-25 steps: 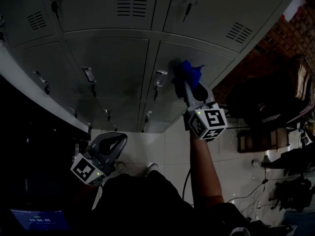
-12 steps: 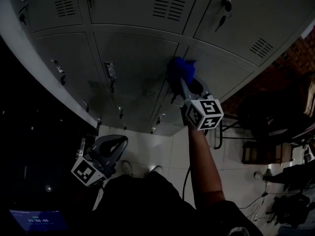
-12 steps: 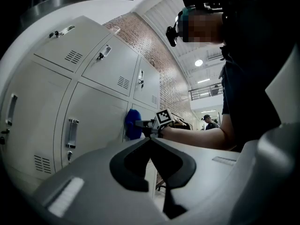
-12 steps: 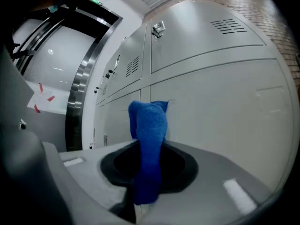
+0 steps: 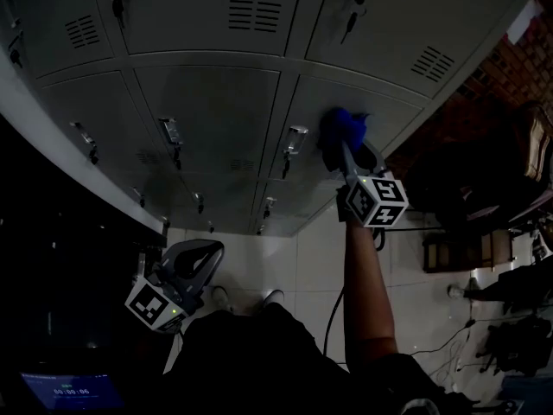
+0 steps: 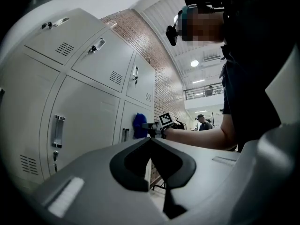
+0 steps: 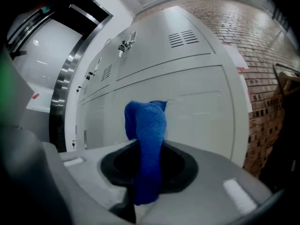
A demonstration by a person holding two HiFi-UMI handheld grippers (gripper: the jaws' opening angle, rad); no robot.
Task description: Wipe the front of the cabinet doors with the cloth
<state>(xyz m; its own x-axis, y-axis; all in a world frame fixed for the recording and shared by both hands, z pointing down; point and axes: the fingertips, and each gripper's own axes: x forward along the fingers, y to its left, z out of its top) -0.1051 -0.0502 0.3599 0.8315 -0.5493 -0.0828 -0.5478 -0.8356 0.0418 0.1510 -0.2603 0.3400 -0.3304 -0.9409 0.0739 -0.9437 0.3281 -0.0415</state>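
Two grippers show, one in each hand. No words can be read anywhere. Each gripper has one cube with black and white square marks, the right cube (image 5: 378, 200) and the left cube (image 5: 155, 301). A little glowing blue screen (image 5: 69, 389) in the dark corner has numbers too small to read.

The right gripper (image 5: 346, 150) is held up at the end of a bare arm (image 5: 363, 292). Its jaws are squeezed tight on one fuzzy blue cloth (image 7: 145, 125). The cloth stands up out of the jaws, long and thin. Its long way runs the same way as the jaws, and its bunched top end points at the wall of grey metal cabinet doors. In the head view the cloth (image 5: 341, 128) touches one grey door (image 5: 389, 106), just to the right of that door's shiny silver handle (image 5: 295, 138).

The left gripper (image 5: 194, 251) is held low, well apart from the doors, over the white tiled floor (image 5: 276, 262). In the left gripper view its jaws are pressed together with nothing between them.

Three doors show in the top row in the head view, and each has one set of air slots. A red brick wall (image 7: 262, 46) stands beside the cabinets.
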